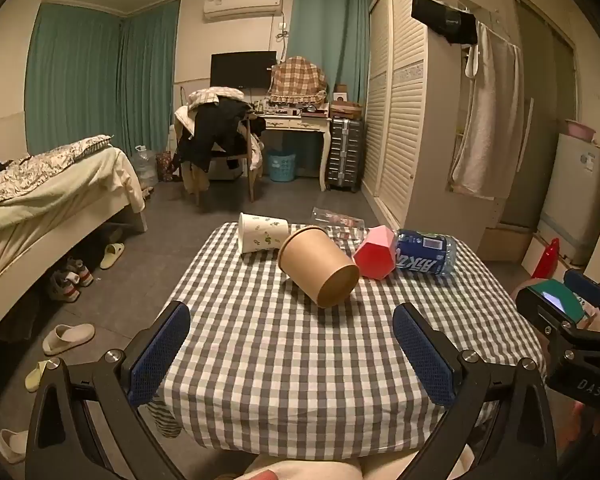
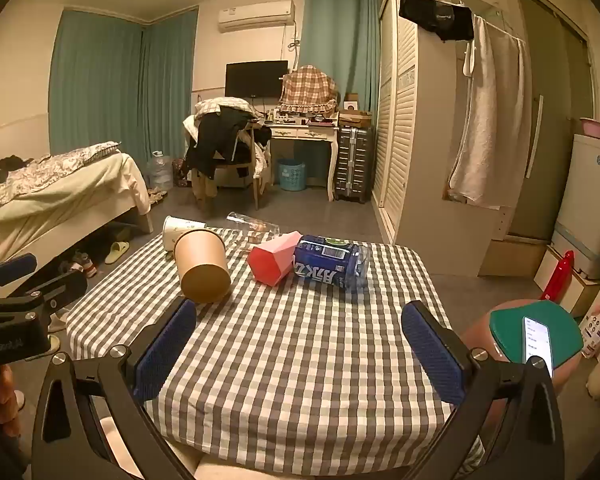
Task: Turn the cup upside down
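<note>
Both grippers hover over the near edge of the checked table (image 1: 300,360), jaws spread wide, nothing held. The left gripper (image 1: 292,354) and the right gripper (image 2: 300,354) each show blue pads with clear tablecloth between them.

The target, we judge, is the brown paper cup (image 1: 318,266), lying on its side near the table's middle. Its closed base faces us and its open mouth points away, toward the far left. The long axis runs diagonally, from far-left to near-right in the left view.

In the left view the brown paper cup sits almost straight ahead of the jaws, slightly right of centre. In the right view it (image 2: 202,266) lies ahead and well to the left, just beyond the left pad (image 2: 166,346). So we take the left gripper as the better placed.

Neighbours: a white printed cup (image 1: 260,234) on its side just behind, a pink faceted cup (image 1: 374,256) and a blue-labelled bottle (image 1: 424,258) to the right, a clear glass (image 1: 340,220) at the far edge. The pink faceted cup looks close to the brown cup's flank; contact we cannot tell.

Grasp across the wall, then rotate so the mouth faces down.
</note>
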Available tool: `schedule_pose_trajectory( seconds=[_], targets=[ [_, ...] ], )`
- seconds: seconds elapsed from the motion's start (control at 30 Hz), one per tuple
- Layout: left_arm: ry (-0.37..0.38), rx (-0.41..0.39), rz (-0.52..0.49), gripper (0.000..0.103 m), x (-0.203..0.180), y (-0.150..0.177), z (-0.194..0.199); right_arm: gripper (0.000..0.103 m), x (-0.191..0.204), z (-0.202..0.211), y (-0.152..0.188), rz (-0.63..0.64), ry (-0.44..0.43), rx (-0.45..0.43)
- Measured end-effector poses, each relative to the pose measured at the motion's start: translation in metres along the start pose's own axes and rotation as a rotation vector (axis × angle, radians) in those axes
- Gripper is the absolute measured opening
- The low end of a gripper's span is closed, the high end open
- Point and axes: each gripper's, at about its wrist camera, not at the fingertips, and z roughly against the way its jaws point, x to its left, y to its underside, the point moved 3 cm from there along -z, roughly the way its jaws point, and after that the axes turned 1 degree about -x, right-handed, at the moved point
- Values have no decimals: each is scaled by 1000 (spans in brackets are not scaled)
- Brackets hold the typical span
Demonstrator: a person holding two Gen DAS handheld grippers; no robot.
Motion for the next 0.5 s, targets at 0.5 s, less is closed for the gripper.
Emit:
schedule_pose_trajectory(
  seconds=[0.5],
  targets=[
    [-1,-2,-3,103,3,3,-3,103,1,-1,5,8,0,8]
  ],
)
